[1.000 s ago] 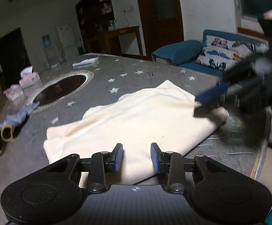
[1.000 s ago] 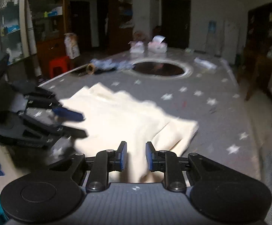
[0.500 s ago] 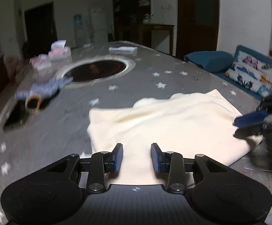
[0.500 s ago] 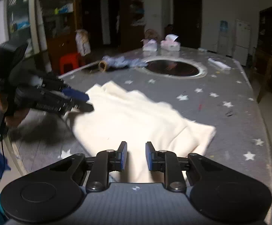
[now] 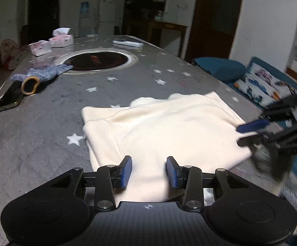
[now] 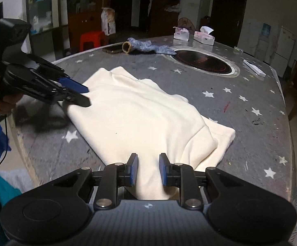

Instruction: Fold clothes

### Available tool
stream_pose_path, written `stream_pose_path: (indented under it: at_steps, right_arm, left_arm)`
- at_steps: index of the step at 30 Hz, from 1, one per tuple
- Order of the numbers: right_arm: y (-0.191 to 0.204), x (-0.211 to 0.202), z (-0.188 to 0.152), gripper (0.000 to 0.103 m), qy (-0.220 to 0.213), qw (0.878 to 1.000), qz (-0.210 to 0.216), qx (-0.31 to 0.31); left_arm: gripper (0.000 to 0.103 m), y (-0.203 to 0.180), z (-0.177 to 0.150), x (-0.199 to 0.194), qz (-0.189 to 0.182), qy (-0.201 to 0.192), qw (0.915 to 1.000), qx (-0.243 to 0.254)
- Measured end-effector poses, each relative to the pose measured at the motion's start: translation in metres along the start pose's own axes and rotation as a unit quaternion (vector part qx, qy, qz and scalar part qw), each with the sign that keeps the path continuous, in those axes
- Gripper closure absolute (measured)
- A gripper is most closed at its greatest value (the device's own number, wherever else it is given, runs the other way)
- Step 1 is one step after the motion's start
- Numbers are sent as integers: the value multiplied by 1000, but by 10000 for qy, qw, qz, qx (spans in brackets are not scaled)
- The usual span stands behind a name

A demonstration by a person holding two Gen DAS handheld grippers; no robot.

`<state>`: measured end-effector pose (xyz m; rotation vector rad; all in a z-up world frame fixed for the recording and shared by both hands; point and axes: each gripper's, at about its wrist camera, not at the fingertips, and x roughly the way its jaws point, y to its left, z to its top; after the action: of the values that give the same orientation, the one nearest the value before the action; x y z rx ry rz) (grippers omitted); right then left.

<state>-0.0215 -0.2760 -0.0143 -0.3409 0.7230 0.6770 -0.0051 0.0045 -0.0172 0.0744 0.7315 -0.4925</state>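
Cream fleece garment point(image 5: 168, 127) mid-frame on counter point(image 5: 46, 123); our left tool point(image 5: 148, 172) and right tool point(image 6: 148, 169) both released, at opposite edges.

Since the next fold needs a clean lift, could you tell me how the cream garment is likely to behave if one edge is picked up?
The cream garment will probably hang limp: it lies in soft folds and rumpled layers. It looks thick and fleecy, so likely light yet bulky. Its stacked layers at the corner may slide apart, with both grippers open.
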Motion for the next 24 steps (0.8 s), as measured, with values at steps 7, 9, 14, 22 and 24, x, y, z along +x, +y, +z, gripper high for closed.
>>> stream_pose_path:
  at_steps: [7, 9, 14, 22, 24]
  right_arm:
    - [-13, -3, 15, 82, -139, 9993, 120, 329]
    - [-18, 0, 21, 82, -253, 9985, 124, 463]
    - [-27, 14, 36, 82, -434, 9960, 152, 761]
    - [-41, 49, 50, 82, -529, 9907, 12, 1255]
    - [-42, 60, 50, 82, -452, 9910, -85, 1258]
  left_arm:
    - [61, -1, 22, 3, 89, -88, 9997, 201]
    - [63, 2, 31, 10, 74, -142, 9997, 172]
    - [65, 8, 49, 37, 18, -63, 9999, 79]
    - [68, 19, 59, 66, 94, 16, 9999, -112]
    - [68, 20, 59, 67, 113, -14, 9998, -147]
